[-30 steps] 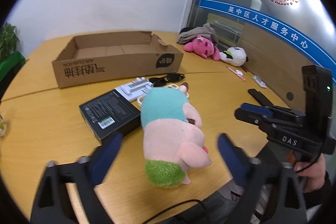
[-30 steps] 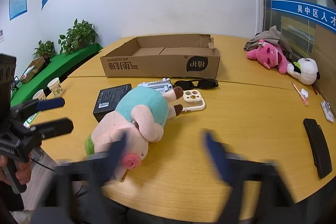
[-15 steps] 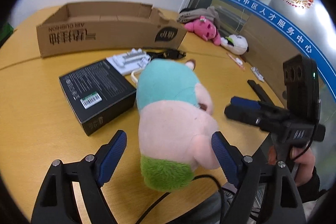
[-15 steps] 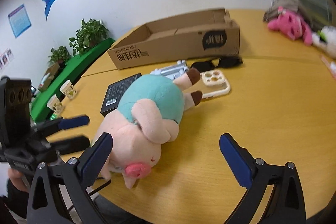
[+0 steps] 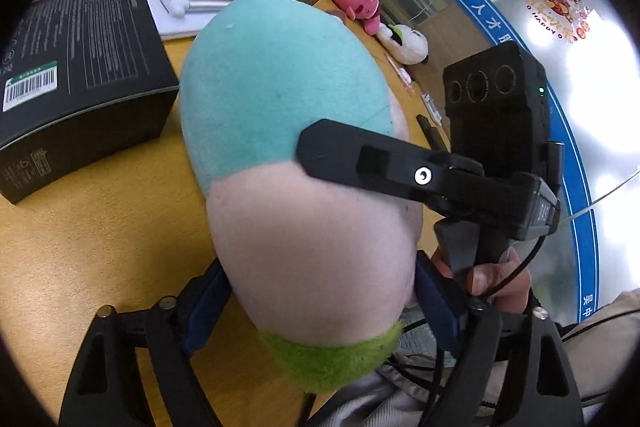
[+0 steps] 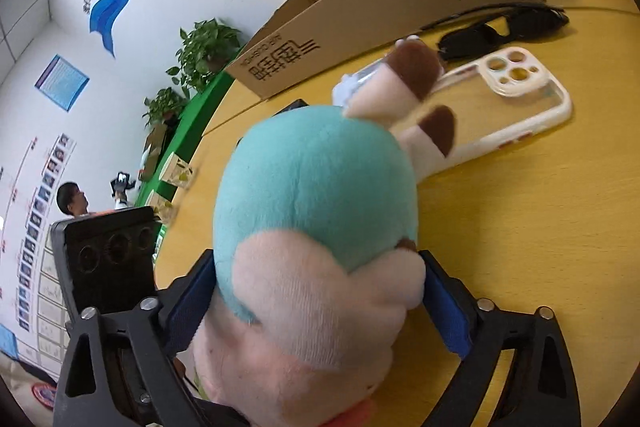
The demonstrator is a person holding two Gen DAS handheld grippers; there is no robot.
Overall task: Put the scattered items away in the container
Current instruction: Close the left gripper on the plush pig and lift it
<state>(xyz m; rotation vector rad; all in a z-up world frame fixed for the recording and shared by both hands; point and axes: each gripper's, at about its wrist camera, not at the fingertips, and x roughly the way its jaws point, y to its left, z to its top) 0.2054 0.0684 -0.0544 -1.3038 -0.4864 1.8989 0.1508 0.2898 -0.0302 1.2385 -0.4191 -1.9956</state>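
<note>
Phone case [image 6: 516,99] beside plush pig [image 6: 316,203]

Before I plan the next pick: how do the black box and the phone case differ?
The black box is opaque, thick and printed, with a barcode label; the phone case is thin, clear-backed and white-rimmed, with camera cut-outs. The box lies on one side of the plush pig, the case on the other. Both lie flat on the table.

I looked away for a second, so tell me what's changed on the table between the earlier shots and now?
Both grippers came down onto the plush pig. The left gripper now straddles its pink lower body and the right gripper its head end, jaws having just opened wide; whether the pads press yet is unclear. The pig, black box, phone case, sunglasses and cardboard box stayed put.
</note>
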